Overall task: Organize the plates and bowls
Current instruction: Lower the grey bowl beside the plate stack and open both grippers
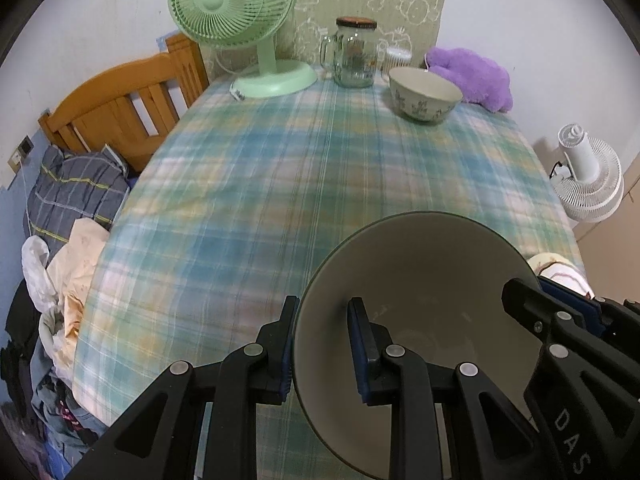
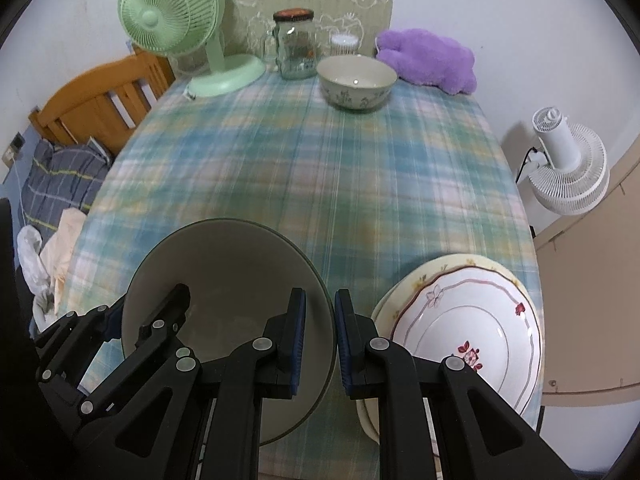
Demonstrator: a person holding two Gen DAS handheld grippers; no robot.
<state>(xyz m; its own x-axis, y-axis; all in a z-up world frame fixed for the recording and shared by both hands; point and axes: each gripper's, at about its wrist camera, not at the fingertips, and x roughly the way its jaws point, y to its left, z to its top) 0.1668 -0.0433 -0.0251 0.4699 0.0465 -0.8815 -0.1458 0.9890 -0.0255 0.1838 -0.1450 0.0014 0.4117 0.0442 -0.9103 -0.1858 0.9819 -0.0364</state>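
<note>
A large grey-beige bowl (image 1: 416, 280) (image 2: 228, 264) is held between both grippers above the near part of the plaid table. My left gripper (image 1: 322, 344) grips its left rim, one finger inside and one outside. My right gripper (image 2: 320, 340) grips its right rim the same way. A smaller floral bowl (image 1: 425, 94) (image 2: 357, 82) stands at the far side of the table. Two stacked plates (image 2: 464, 320), the top one white with red flowers, lie at the near right; only their edge (image 1: 556, 264) shows in the left wrist view.
A green desk fan (image 1: 240, 20) (image 2: 180, 24), a glass jar with a lid (image 1: 355, 52) (image 2: 296, 44) and a purple plush (image 1: 472, 72) (image 2: 430, 58) line the far edge. A wooden bedhead and clothes are left of the table (image 1: 280, 184); a white fan (image 2: 568, 164) stands right.
</note>
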